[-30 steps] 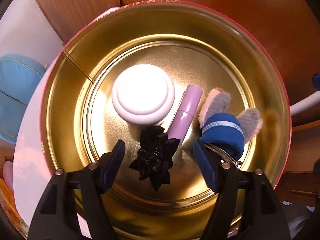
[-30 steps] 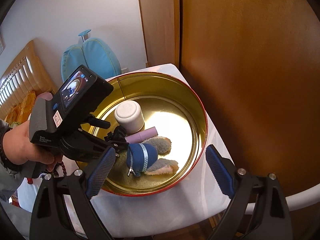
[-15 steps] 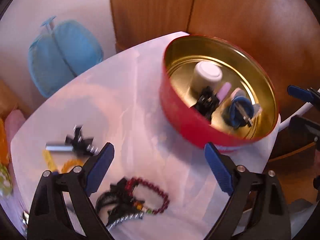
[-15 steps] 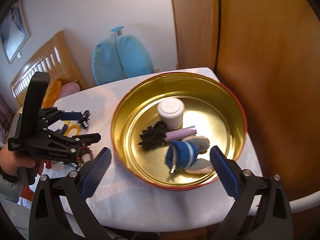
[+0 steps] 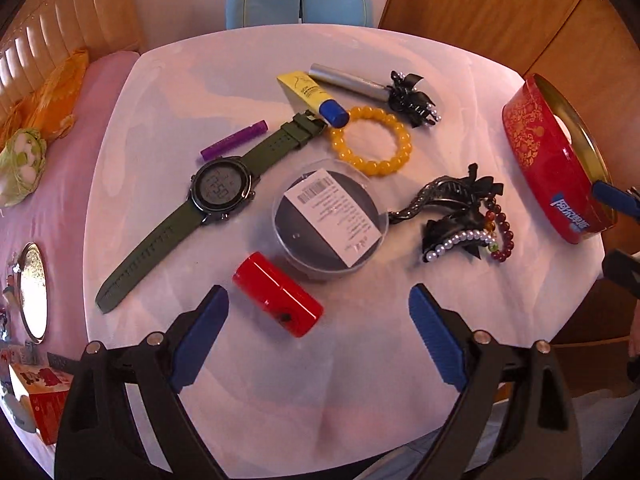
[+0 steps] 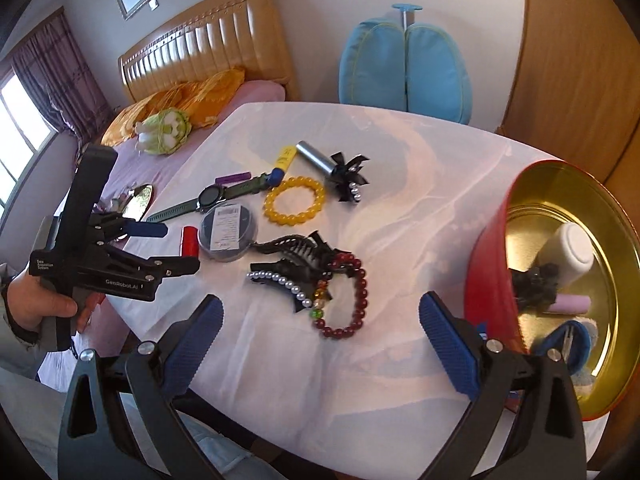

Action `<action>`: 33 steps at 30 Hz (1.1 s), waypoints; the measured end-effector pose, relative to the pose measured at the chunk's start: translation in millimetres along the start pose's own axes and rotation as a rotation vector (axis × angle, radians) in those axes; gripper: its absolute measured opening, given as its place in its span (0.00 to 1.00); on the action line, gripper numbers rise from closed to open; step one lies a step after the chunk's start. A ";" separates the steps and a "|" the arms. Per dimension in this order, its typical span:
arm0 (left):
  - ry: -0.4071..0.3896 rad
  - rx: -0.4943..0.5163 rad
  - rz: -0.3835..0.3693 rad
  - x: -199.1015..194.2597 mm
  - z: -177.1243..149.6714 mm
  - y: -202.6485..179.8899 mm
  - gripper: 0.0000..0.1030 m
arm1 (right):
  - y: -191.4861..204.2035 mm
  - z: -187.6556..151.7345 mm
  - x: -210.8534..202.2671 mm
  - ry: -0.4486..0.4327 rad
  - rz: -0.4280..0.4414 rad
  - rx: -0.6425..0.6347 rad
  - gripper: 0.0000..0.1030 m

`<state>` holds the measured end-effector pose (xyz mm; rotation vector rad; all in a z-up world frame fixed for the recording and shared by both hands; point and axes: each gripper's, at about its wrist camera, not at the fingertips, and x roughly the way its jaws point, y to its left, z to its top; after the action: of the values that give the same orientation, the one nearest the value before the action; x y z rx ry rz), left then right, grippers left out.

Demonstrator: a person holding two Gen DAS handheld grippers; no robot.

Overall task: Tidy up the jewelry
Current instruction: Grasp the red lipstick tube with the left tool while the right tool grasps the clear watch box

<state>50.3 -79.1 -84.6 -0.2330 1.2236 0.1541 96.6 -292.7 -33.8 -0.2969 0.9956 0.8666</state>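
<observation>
Left gripper: your left gripper [image 5: 318, 334] has its jaws spread wide with nothing between them, hanging over the near edge of the white table [image 5: 168, 92].
Right gripper: your right gripper [image 6: 320, 338] is just as wide and empty, at the table's near edge beside the red tin [image 6: 486, 264].
Loose pieces: the watch [image 5: 222, 192], yellow bead bracelet [image 5: 372, 142], round clear case [image 5: 330, 218], red tube [image 5: 278, 294], and the tangle of black hair clips with the dark red bead bracelet [image 6: 352, 292] all lie on the cloth.
Tin: it sits at the table's right end and already holds a white jar [image 6: 568, 254], a pink tube and what looks like a small plush piece, though the rim cuts that view short.
Key relation: the red tube lies just ahead of your left jaws, its long axis slanting across the gap, so you would need to roll the wrist to close across its narrow width.
Nearer hand: the dark red bracelet lies straight ahead of your right jaws, and the tin is on that side too.
</observation>
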 end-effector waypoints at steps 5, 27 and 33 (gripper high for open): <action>0.032 0.163 -0.020 17.3 -1.3 3.8 0.87 | 21.6 13.9 18.5 0.029 -0.021 0.026 0.96; -0.015 0.445 -0.249 2.9 -0.3 53.4 0.55 | 71.9 47.2 75.7 0.126 -0.048 0.082 0.96; -0.053 0.420 -0.223 -20.5 -4.2 80.1 0.55 | 99.9 64.0 122.2 0.157 -0.031 0.032 0.96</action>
<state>20.3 -2.6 -74.2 0.0028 1.1401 -0.2874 91.5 -130.4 -85.1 -0.3569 1.1468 0.8077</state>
